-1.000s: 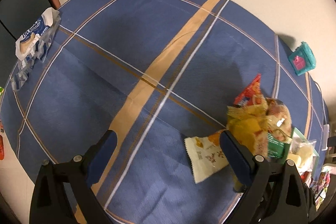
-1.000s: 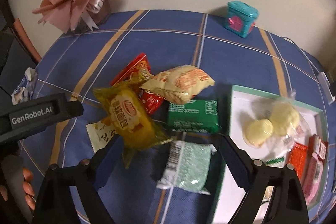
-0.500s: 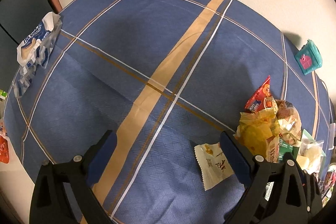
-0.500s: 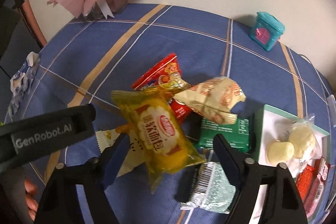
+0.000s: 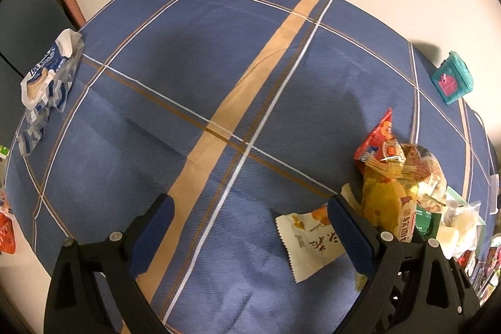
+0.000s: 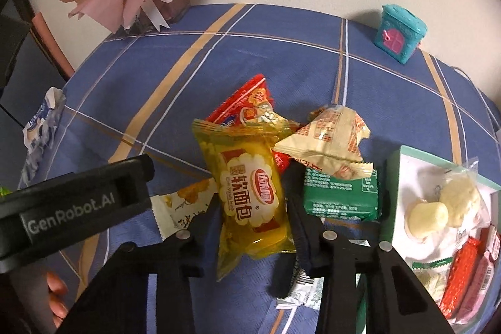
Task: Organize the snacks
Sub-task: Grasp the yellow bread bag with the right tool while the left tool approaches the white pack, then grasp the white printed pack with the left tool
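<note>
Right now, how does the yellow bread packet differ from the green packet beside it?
The yellow bread packet is see-through and puffy, while the green packet is opaque and flat like a block. The yellow one sits between the fingers of the right gripper, which have just been closing on it; the green one lies free, partly under a cream packet. Both are sealed snacks outside the tray.

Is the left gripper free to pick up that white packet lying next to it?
Probably yes: the left gripper is open and empty, and the white packet lies flat beside its right finger, only its far end under the yellow bread pack.
</note>
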The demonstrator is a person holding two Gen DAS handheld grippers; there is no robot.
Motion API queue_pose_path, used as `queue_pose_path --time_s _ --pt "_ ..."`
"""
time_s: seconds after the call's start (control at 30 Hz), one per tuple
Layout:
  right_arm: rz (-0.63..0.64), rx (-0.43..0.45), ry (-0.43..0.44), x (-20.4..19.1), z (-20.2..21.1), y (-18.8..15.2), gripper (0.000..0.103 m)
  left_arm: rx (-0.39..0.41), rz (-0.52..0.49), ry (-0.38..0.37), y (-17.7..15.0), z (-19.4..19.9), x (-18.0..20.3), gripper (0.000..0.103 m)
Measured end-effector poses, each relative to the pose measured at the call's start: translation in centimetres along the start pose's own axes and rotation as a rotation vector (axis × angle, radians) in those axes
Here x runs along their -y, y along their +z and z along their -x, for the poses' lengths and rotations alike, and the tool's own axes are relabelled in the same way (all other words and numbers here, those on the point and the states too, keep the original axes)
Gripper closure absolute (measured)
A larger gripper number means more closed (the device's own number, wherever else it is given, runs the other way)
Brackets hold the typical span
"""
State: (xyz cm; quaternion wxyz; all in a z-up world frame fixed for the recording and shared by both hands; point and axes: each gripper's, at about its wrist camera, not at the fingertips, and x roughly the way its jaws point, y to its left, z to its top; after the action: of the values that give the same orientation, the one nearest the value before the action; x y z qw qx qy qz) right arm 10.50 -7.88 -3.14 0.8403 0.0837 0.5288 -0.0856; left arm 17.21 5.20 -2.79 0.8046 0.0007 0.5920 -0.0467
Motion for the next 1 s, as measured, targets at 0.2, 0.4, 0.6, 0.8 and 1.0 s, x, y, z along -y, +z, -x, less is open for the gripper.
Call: queue_pose_path --time_s 0.2,0.4,0.6,0.8,1.0 --pt "-0.025 -0.001 0.034 0.9 1.1 0.0 0.063 0.016 -0.023 -0.002 0.1 0.6 0.7 0.005" --pt "-0.048 0.033 0.054 2.0 3.9 0.4 0.063 0.028 -0.068 -0.002 -0.1 1.0 1.8 0.005" --pt "-0.079 -0.006 -0.017 4.6 5.2 0.2 0.063 0.016 -0.182 -0.011 -0.4 0.0 4.4 0.005" --pt "-0.172 -0.073 -0.020 8.1 4.4 -0.7 0.063 -0.017 -0.286 -0.036 -1.3 -1.7 7.3 0.005" --pt "-0.228 -0.096 -0.008 10.0 4.3 -1.1 0.063 -0.004 -0.358 -0.037 -2.1 -2.7 8.9 0.005"
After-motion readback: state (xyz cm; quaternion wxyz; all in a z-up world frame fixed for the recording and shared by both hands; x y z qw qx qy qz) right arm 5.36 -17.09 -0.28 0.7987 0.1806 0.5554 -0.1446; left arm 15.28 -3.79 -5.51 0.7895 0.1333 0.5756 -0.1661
